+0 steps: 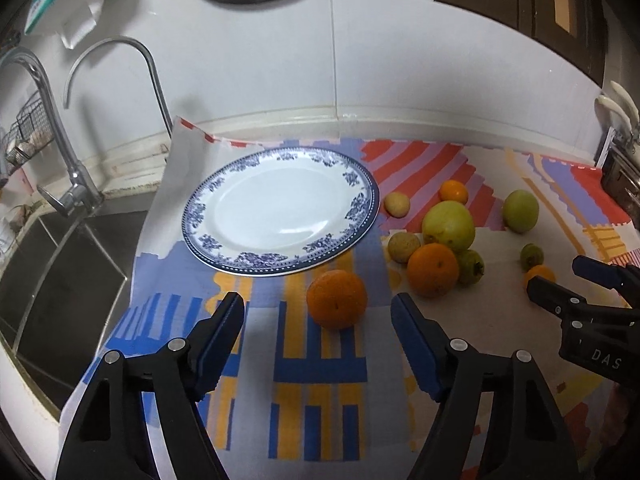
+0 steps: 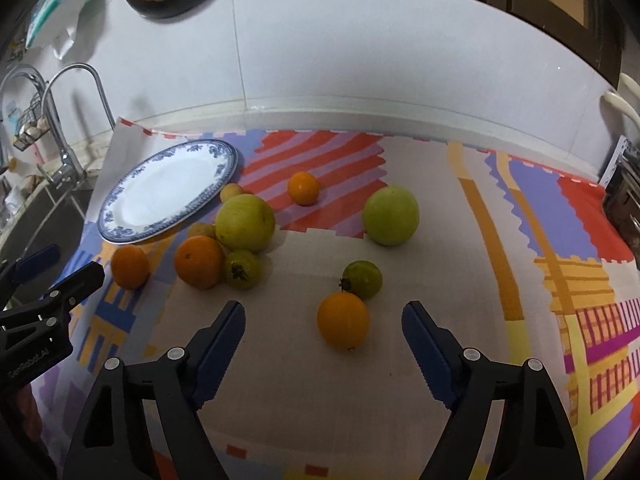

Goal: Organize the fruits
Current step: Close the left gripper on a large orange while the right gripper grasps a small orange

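Observation:
A blue-and-white plate (image 1: 280, 216) (image 2: 160, 196) lies empty at the cloth's left. Just in front of it sits an orange (image 1: 337, 299) (image 2: 130, 266), in the gap of my open left gripper (image 1: 317, 304) (image 2: 66, 266), pads clear of it. A second orange (image 2: 343, 320) (image 1: 540, 274) lies between the fingers of my open right gripper (image 2: 324, 310) (image 1: 558, 274), untouched, with a small green fruit (image 2: 362, 280) behind it. A cluster beside the plate holds a big green apple (image 2: 245, 222) (image 1: 448, 220) and an orange (image 2: 199, 262) (image 1: 433, 270). Another green apple (image 2: 391, 215) and a small orange (image 2: 304, 188) lie apart.
A colourful patterned cloth (image 2: 540, 220) (image 1: 320, 380) covers the counter. To the left is a steel sink (image 1: 60, 280) with two curved taps (image 1: 120, 64). White tiled wall runs behind. A dark rack (image 1: 624, 176) stands at the right edge.

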### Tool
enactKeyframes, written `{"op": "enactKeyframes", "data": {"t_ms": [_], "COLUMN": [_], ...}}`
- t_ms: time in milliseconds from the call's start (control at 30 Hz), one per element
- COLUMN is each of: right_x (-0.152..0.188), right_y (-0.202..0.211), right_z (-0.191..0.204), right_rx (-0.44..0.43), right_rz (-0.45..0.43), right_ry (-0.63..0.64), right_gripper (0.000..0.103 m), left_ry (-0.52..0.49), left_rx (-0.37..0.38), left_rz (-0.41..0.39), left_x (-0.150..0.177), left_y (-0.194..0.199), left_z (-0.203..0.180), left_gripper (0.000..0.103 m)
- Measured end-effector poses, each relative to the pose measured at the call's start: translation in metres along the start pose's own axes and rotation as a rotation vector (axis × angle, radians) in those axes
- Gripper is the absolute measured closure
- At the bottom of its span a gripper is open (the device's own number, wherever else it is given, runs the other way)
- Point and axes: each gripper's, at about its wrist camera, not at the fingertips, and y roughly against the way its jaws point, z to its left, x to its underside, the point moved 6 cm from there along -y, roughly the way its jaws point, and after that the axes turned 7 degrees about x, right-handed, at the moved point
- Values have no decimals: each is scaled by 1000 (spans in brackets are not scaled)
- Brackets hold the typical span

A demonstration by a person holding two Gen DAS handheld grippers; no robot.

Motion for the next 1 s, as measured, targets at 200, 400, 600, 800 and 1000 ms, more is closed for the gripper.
{"op": "enactKeyframes", "data": {"t_ms": [200, 400, 600, 800, 1000], "right_x": [2, 4, 6, 8, 8], "right_y": [-17, -27, -32, -32, -33], "right_z": [-1, -4, -4, -3, -3], "right_rx": [-1, 5, -4, -4, -2], "right_rz": [38, 63, 80, 87, 91], "right_ry": [-9, -21, -19, -17, -17], "right_gripper": [29, 33, 43, 53, 63], "left_ry": [1, -5, -9, -7, -9], "left_rx": [16, 28, 27, 43, 42], "left_rz": [31, 52, 59, 58, 58], "left_x": [2, 3, 3, 3, 3], "left_y": [-19, -31, -37, -37, -37], "left_z": [-1, -3, -3, -5, -6], "left_gripper": [35, 45, 55, 62, 62]}}
